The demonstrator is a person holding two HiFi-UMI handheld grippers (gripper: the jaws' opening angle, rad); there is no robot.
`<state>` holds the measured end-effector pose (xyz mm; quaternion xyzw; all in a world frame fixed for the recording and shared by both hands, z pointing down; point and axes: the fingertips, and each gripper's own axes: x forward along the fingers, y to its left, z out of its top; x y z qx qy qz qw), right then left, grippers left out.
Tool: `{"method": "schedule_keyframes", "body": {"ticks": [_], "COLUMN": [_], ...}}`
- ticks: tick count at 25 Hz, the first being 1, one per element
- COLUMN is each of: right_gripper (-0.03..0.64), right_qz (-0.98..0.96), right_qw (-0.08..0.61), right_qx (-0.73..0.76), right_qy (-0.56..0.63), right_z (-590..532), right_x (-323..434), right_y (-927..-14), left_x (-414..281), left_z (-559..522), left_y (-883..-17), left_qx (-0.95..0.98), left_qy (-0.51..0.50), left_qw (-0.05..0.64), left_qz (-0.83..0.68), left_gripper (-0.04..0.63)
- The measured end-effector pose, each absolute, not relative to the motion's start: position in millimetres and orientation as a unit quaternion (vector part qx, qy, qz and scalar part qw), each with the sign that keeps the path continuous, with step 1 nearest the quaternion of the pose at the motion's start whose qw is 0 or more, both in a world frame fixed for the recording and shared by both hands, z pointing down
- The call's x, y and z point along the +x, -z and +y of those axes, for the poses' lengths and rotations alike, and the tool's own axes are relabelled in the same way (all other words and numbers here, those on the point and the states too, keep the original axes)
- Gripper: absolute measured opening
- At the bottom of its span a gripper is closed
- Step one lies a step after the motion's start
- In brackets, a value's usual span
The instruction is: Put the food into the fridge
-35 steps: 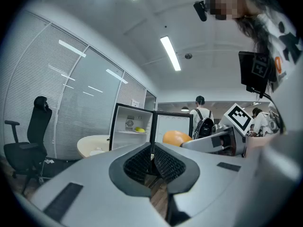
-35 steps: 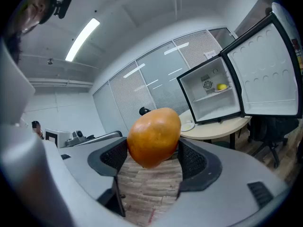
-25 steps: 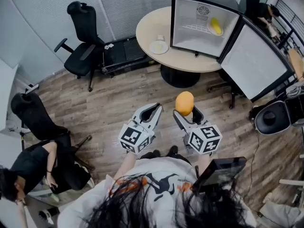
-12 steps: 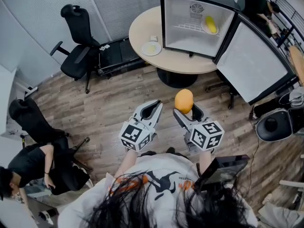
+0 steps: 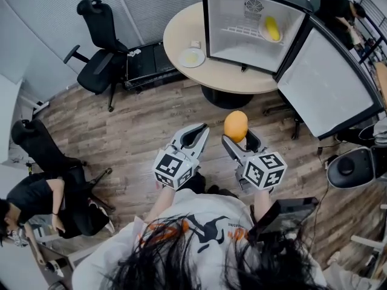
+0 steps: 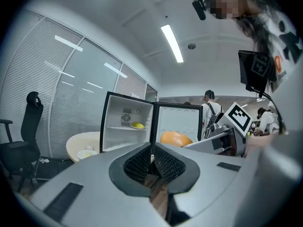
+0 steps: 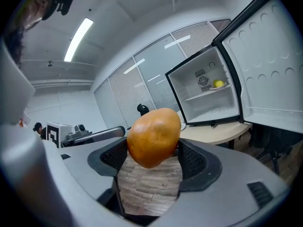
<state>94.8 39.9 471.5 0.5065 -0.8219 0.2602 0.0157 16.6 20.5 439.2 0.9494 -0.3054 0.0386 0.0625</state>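
An orange mango [image 5: 235,125] [image 7: 153,137] sits between the jaws of my right gripper [image 5: 237,138] [image 7: 154,151], which is shut on it above the wood floor. The mango [image 6: 174,138] also shows at the right of the left gripper view. My left gripper [image 5: 196,136] [image 6: 151,161] is beside it, jaws closed together with nothing in them. The small fridge [image 5: 253,23] [image 7: 208,93] [image 6: 127,124] stands on the round table [image 5: 181,38] with its door [image 5: 329,77] swung wide open. A yellow fruit [image 5: 273,28] [image 7: 218,83] [image 6: 138,125] lies on the fridge shelf.
A white plate [image 5: 191,57] sits on the table left of the fridge. A black office chair [image 5: 100,47] stands at the back left, another chair [image 5: 45,156] and a seated person [image 5: 30,204] at the left. A black stool [image 5: 354,165] is at the right.
The view has shifted a little closer to the table and fridge. Both grippers keep their pose and the mango stays held.
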Motion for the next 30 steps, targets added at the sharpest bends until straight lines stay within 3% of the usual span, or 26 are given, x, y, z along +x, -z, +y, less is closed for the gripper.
{"method": "schedule_keyframes", "body": {"ticks": [30], "right_gripper": [0.345], "right_qz": [-0.774], "right_qw": [-0.005], "right_qx": [0.568], "right_qy": [-0.28], "right_z": [-186], "right_x": [109], "right_y": [-467], "left_x": [31], "left_z": [-221], "left_y": [-443], "left_qx": [0.968], "left_qy": [-0.049], "left_qw": [0.062], "left_qz": [-0.237], "left_gripper": [0.014]}}
